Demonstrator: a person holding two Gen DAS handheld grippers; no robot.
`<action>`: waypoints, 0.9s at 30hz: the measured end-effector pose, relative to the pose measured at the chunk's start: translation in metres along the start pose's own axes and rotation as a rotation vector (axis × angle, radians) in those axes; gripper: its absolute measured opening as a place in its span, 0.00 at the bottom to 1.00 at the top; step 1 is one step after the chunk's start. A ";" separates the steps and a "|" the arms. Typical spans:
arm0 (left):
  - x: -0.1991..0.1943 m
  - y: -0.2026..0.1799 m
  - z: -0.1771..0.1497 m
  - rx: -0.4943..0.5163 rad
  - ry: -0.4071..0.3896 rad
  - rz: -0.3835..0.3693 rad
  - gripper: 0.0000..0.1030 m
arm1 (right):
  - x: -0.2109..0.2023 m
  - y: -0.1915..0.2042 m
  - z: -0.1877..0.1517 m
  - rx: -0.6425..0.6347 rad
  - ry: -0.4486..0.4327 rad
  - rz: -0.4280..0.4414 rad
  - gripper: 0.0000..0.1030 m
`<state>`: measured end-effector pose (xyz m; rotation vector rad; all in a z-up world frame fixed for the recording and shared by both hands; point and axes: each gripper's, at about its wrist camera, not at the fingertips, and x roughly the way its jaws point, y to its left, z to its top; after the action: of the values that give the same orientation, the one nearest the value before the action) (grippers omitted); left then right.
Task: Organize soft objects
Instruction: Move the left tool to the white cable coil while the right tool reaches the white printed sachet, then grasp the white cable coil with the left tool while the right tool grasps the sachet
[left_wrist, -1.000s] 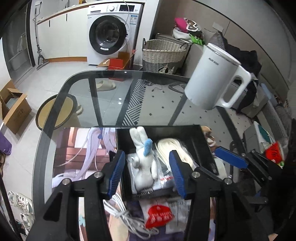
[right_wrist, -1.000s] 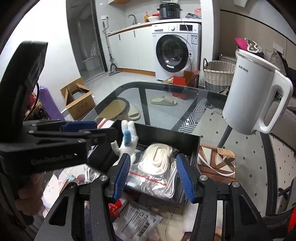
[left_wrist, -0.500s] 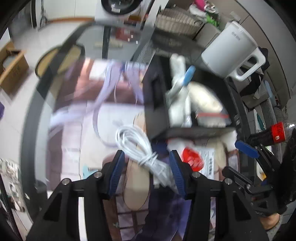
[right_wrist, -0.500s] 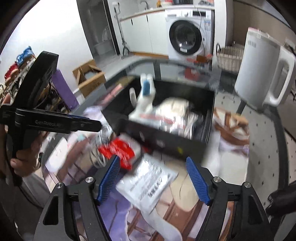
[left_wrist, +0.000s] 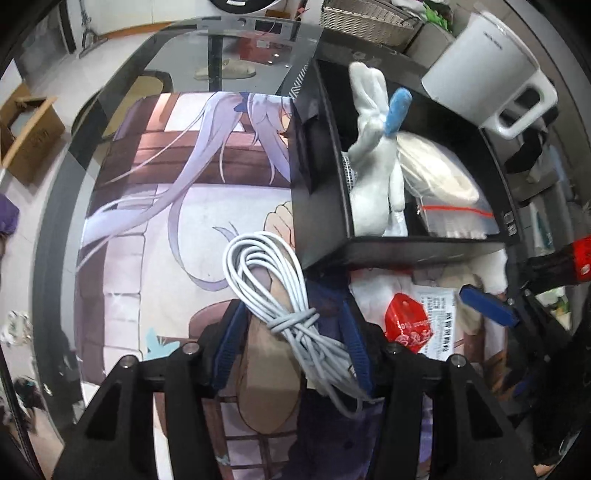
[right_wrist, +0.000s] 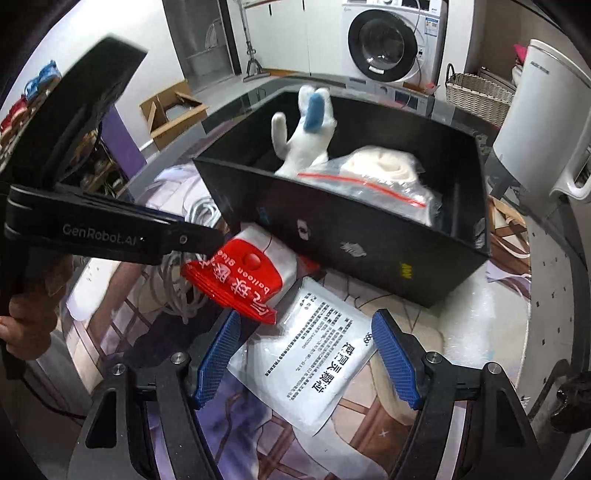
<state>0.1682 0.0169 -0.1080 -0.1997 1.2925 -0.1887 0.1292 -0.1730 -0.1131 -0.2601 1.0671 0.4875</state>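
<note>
A: Glass tabletop in a laundry corner, with a printed anime mat spread over it. What sits on the mat?

B: 1 black box holds a white plush rabbit with a blue ear, standing upright against the box's left side. Just beside it lies a zip bag of white rope with a red seal strip.

A: And outside the box?

B: 1 coil of white cable lies on the mat in front of the box's near left corner. The left tool is spread around the cable's tied waist, its 2 blue pads on either side; it looks unclenched, the pads not pressing the cable.

A: The right one?

B: The right tool hovers wide apart, gripping nothing, over a flat white packet printed with black Chinese text. That packet lies on the mat, near the box's front wall. 1 red balloon-glue pack lies just left of it, overlapping a white pouch underneath.

A: Anything around them?

B: 1 white electric kettle stands right of the box. Behind, a washing machine and a wicker basket sit on the floor, and a cardboard box lies open to the left.
</note>
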 end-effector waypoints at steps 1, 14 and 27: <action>0.000 -0.004 0.000 0.015 -0.002 0.015 0.47 | 0.002 0.001 -0.001 -0.008 0.005 -0.013 0.73; -0.012 -0.016 -0.060 0.301 -0.030 0.137 0.29 | -0.009 -0.027 -0.053 -0.011 0.029 -0.036 0.80; -0.012 -0.029 -0.058 0.331 -0.068 0.193 0.45 | -0.001 0.003 -0.041 -0.100 0.013 -0.021 0.61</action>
<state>0.1083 -0.0101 -0.1050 0.1987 1.1864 -0.2258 0.0961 -0.1886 -0.1315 -0.3628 1.0526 0.5218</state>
